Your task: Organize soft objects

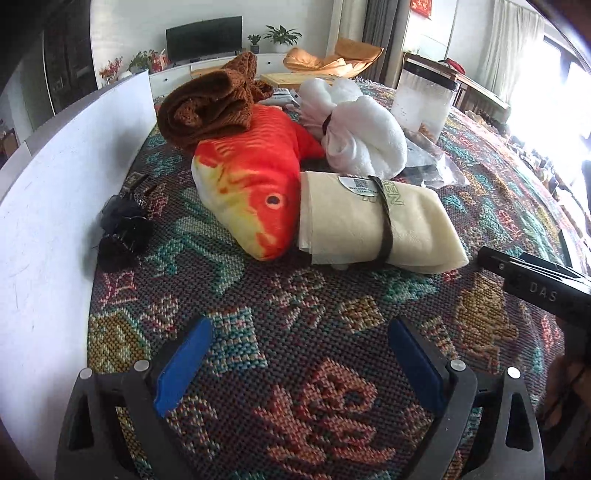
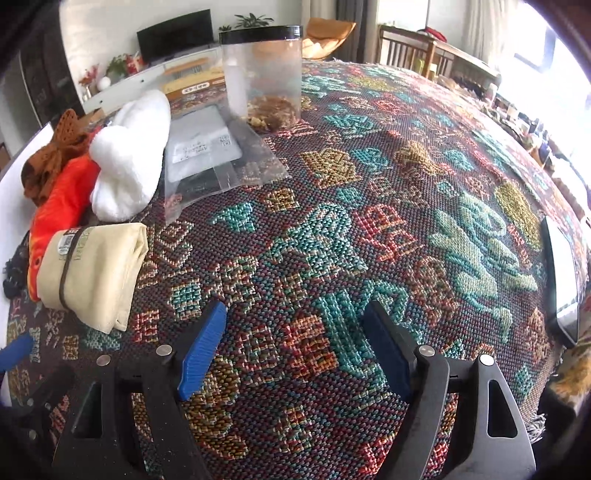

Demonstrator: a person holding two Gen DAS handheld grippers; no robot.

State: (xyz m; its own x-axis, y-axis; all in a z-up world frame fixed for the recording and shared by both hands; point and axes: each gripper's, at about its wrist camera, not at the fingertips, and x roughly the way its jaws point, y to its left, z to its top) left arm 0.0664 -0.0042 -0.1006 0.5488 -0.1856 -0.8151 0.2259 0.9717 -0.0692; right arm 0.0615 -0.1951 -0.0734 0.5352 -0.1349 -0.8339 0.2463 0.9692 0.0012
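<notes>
Orange plush fish (image 1: 251,188) lies at your twelve o'clock, touching the cream cloth roll (image 1: 373,221), while your left gripper (image 1: 295,354) and right gripper (image 2: 295,343) gape wide, empty.

You are in a home living room: a dark flat television (image 1: 204,37) stands on a long white low cabinet (image 1: 221,68) with green potted plants (image 1: 281,35) beside it. An orange cushioned lounge chair (image 1: 332,59) sits by pale curtains (image 1: 498,44), and a colourful woven patterned cloth (image 2: 369,221) covers the tabletop.
</notes>
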